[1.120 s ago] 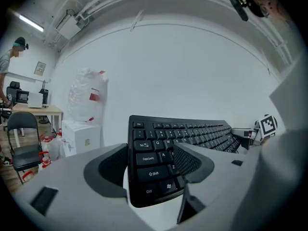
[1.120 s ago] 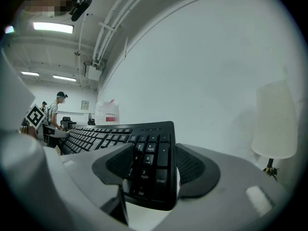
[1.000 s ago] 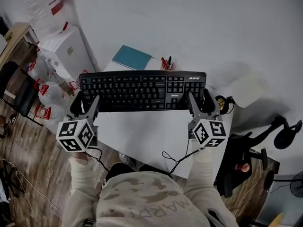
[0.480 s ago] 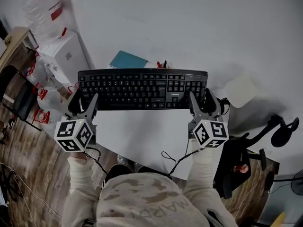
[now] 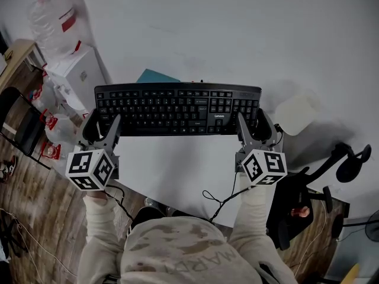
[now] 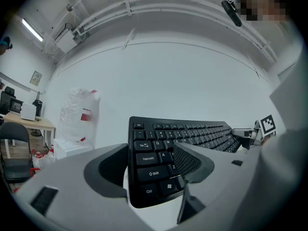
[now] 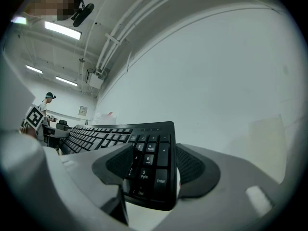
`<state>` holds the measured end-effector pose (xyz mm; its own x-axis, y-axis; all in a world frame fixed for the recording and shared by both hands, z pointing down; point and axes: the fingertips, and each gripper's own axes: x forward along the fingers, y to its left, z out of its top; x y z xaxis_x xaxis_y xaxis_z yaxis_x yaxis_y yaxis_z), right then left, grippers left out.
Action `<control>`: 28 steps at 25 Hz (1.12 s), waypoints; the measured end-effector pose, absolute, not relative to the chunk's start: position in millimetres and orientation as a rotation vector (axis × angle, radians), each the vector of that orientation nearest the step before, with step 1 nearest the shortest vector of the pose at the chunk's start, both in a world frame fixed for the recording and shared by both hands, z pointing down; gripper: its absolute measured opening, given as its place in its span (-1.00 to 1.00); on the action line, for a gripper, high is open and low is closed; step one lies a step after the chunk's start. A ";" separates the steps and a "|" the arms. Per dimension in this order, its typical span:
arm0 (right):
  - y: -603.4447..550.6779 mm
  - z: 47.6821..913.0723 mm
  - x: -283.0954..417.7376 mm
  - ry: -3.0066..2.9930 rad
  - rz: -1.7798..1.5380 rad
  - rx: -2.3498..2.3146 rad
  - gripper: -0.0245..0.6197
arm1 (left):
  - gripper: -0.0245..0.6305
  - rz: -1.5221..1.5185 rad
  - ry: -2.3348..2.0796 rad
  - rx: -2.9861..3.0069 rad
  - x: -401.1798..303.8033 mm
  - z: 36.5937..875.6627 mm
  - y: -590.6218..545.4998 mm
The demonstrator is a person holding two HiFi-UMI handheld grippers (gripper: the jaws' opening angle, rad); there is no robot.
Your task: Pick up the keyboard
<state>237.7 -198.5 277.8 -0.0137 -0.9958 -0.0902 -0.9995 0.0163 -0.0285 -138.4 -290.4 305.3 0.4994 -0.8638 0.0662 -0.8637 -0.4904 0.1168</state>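
1. Far left, beside the table's left edge: one dark folding chair (image 5: 21, 123) on the wood floor, one white cabinet (image 5: 80, 70) and one clear plastic bag (image 5: 56, 13).
2. Left gripper (image 5: 100, 124) (image 6: 151, 163) is clamped on the keyboard's left end. One ribbed pad lies over the keys near A and Z, the other outside the end edge.
3. One keyboard (image 5: 177, 109) (image 6: 159, 143) (image 7: 149, 150), long, black plastic, spans level between both grippers over the table's far part. Its far edge hides most of one teal book (image 5: 155, 76).
4. The smooth white table (image 5: 177, 167) lies bare between the arms. One thin black cable (image 5: 222, 197) hangs at its near edge.
5. Right gripper (image 5: 256, 124) (image 7: 154, 167) is clamped on the number-pad end.
6. Right: one pale rounded sheet (image 5: 299, 112) and one black office chair (image 5: 296, 209) close by the table's edge.
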 end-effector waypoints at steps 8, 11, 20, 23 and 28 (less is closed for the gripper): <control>-190.6 265.7 233.3 2.149 0.113 -2.140 -0.02 | 0.00 -0.064 -1.511 2.643 -141.5 291.4 -288.0; -187.7 261.0 231.1 2.141 0.135 -2.137 -0.02 | 0.00 -0.082 -1.511 2.655 -143.2 286.8 -287.1; -180.5 251.2 224.1 2.128 0.186 -2.137 -0.02 | 0.00 -0.117 -1.504 2.669 -148.8 279.9 -284.2; -178.7 249.8 222.6 2.121 0.192 -2.140 -0.02 | 0.00 -0.123 -1.498 2.672 -149.7 279.4 -284.2; -181.5 248.4 231.0 2.117 0.183 -2.145 -0.02 | 0.00 -0.117 -1.493 2.676 -140.9 276.3 -288.8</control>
<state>231.0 -181.5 248.4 0.0133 -0.9851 -0.1713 -0.9999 -0.0131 -0.0023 -140.9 -288.8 276.3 0.5238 -0.8513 -0.0300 -0.8456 -0.5239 0.1026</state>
